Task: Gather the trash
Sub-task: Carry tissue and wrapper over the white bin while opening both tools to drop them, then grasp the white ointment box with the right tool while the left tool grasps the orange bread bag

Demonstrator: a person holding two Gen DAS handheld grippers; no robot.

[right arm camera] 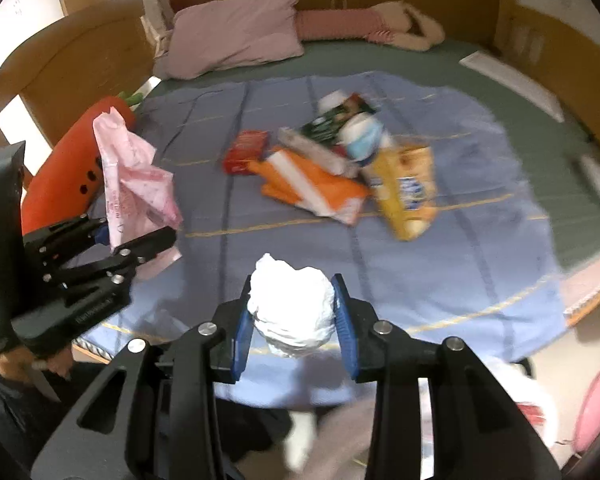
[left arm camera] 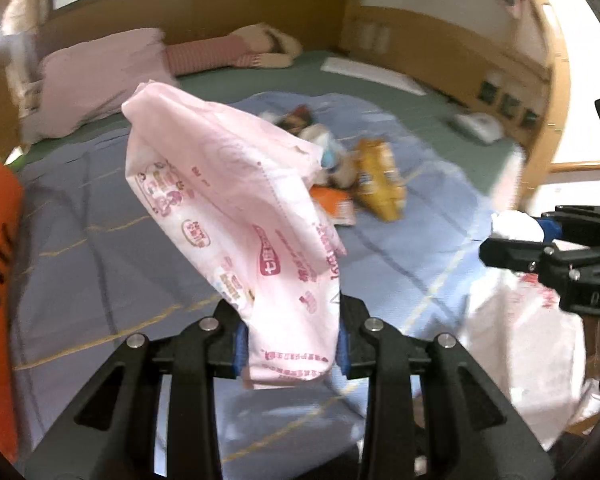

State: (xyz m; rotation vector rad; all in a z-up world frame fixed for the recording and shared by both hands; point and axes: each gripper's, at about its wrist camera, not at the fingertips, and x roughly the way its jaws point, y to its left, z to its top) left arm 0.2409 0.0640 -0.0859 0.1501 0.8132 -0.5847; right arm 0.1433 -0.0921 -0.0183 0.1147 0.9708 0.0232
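My left gripper [left arm camera: 290,344] is shut on a pink printed plastic wrapper [left arm camera: 236,216], which stands up crumpled above the bed; it also shows at the left of the right wrist view as the pink wrapper [right arm camera: 134,184] in the left gripper [right arm camera: 140,236]. A crumpled white tissue wad [right arm camera: 292,306] is clamped between the blue pads of my right gripper [right arm camera: 294,322]. From the left wrist view the right gripper [left arm camera: 516,236] holds the tissue [left arm camera: 514,228] at the right edge. More trash lies mid-bed: a yellow snack bag [right arm camera: 406,188], an orange-white packet [right arm camera: 316,186], a red pack [right arm camera: 246,150], a green wrapper [right arm camera: 338,120].
A blue blanket [right arm camera: 440,280] covers a green-sheeted bed [right arm camera: 380,60] with a wooden frame. A carrot-shaped orange cushion [right arm camera: 70,168] lies at the bed's left edge, a pink pillow [right arm camera: 236,34] at the head. A white plastic bag [left arm camera: 516,352] hangs below the bed's near edge.
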